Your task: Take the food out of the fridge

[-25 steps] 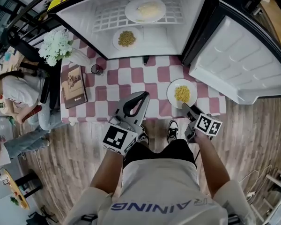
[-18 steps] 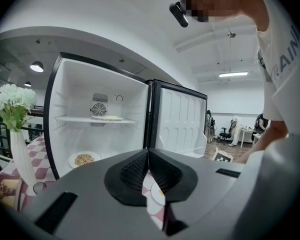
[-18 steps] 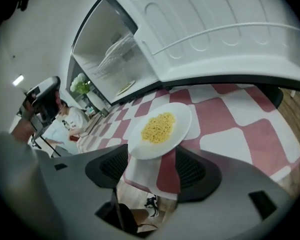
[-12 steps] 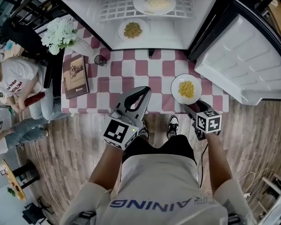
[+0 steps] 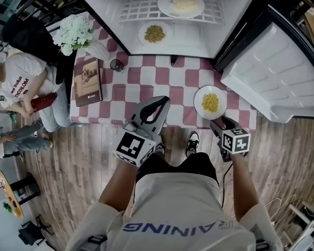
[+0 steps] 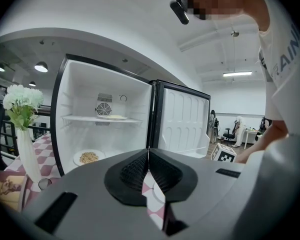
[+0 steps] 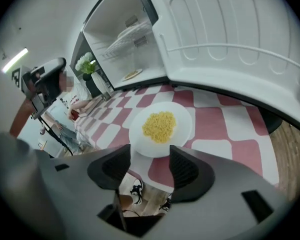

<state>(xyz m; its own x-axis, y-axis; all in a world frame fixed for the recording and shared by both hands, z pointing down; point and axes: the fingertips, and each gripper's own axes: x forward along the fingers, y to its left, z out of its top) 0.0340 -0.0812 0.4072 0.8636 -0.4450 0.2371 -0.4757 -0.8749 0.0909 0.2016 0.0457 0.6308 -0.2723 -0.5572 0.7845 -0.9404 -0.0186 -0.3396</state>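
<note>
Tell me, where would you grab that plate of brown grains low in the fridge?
Probably the near rim of the plate, coming in level through the fridge's open front: it lies flat and shallow, with a shelf overhead.

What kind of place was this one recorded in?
Probably an office or lab with a staged kitchen corner: a small fridge stands open on a checked cloth, an office chair and desk show in the hall behind, and a person sits close by.
</note>
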